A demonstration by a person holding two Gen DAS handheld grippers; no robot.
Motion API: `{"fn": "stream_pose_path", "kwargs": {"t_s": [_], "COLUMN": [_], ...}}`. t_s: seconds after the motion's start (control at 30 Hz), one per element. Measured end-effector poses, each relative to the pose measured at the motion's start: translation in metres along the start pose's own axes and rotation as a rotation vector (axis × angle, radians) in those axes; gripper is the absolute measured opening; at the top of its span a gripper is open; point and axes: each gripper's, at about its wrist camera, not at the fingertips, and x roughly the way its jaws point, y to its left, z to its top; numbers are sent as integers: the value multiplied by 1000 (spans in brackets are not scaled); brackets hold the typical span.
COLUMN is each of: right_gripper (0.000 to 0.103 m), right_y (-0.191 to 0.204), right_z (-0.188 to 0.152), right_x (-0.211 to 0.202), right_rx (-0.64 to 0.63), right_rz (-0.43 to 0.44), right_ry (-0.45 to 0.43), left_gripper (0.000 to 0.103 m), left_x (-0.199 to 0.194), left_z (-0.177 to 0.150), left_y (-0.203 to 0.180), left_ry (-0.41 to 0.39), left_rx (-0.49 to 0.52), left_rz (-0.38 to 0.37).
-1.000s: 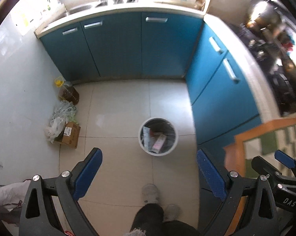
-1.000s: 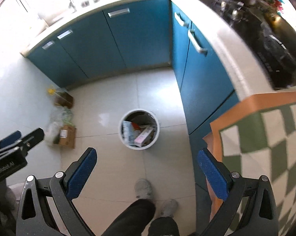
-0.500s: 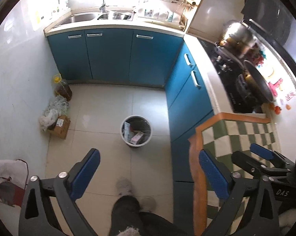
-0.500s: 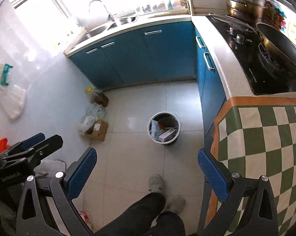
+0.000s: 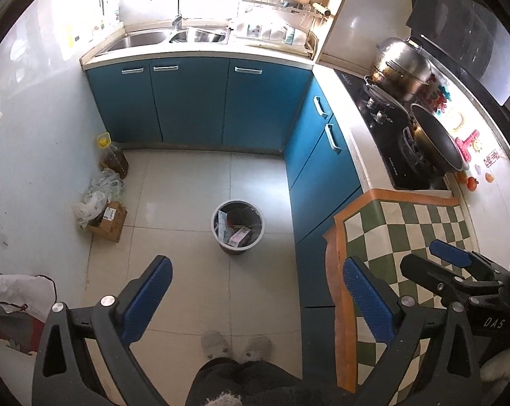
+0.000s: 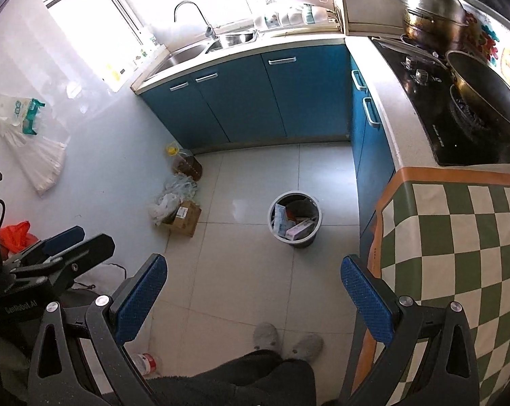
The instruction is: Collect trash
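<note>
Both grippers raised; trash bin (image 5: 238, 228) now smaller, farther. Left gripper (image 5: 255, 299) and right gripper (image 6: 253, 296) jaws apart, empty.

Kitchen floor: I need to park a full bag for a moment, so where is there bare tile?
Bare tile lies between the trash bin and the sink-side cabinets, and between the bin and the person's slippers. The left wall is crowded: oil jug, plastic bags, cardboard box.
</note>
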Motion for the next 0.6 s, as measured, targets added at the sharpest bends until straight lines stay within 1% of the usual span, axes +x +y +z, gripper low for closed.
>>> {"fn": "stream_pose_path", "kwargs": {"t_s": [0.27, 0.6], "right_gripper": [103, 103], "right_y": [8, 9], "right_z": [5, 5], "right_x": [-1, -2], "right_rx": [0, -2], "right_rz": [11, 8], "right_ry": [-18, -15], "left_gripper": [103, 103], "left_x": [-8, -6], "left_z": [2, 0], "left_y": [7, 7], "left_ry": [-20, -3], "left_rx": [15, 22], "left_rz": [10, -6]}}
